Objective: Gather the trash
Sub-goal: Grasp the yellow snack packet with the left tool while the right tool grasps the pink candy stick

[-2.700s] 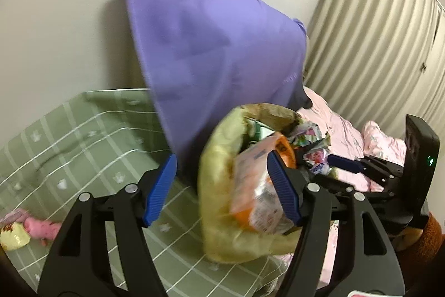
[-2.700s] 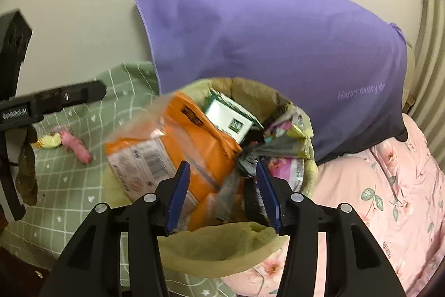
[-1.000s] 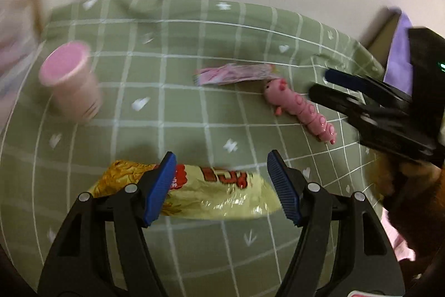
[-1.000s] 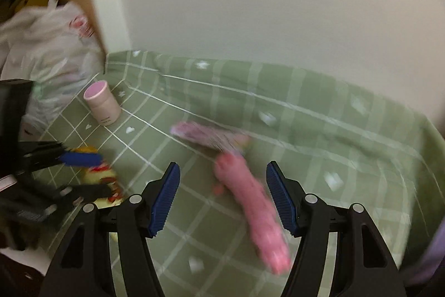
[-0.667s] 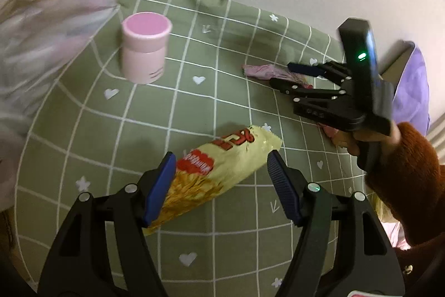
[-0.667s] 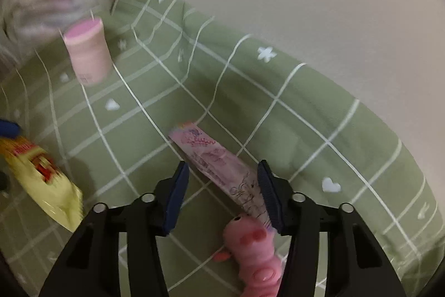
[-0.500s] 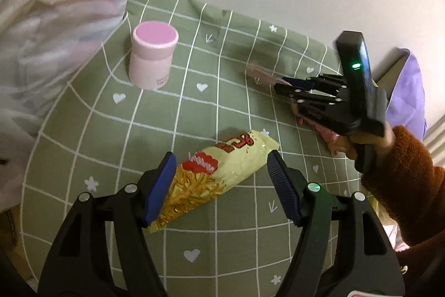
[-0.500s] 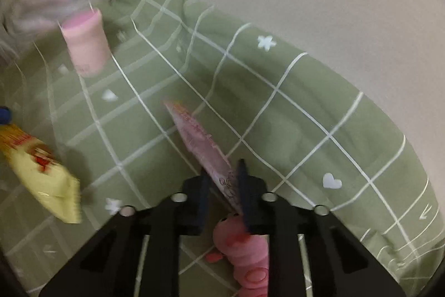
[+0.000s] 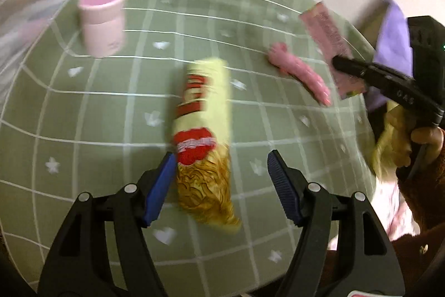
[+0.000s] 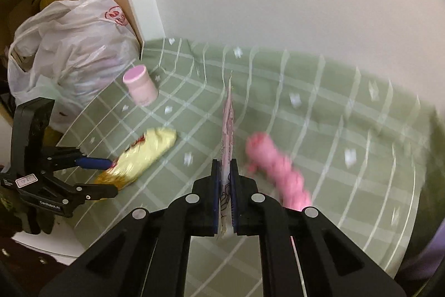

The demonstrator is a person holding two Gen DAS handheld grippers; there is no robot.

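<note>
A yellow snack packet [image 9: 203,130] lies on the green checked blanket [image 9: 83,116]. My left gripper [image 9: 219,185] hovers open over the packet's near end, which shows between the blue pads [image 9: 160,185] without being pressed. My right gripper [image 10: 225,183] is shut on a flat pink wrapper [image 10: 228,130], held on edge above the blanket. From the left wrist view the same wrapper [image 9: 328,41] hangs from the right gripper [image 9: 343,64] at the right. In the right wrist view the yellow packet [image 10: 144,152] lies at the left gripper [image 10: 105,176].
A pink caterpillar toy [image 9: 300,74] lies on the blanket beside the lifted wrapper. A pink lidded cup [image 9: 101,21] stands at the far left. A full white plastic bag [image 10: 69,54] sits off the blanket's left corner. A purple pillow [image 9: 395,41] is at the right edge.
My right gripper shut on the pink wrapper and lifted it off the blanket. My left gripper closed in on the yellow packet, which now lies lengthwise between its fingers.
</note>
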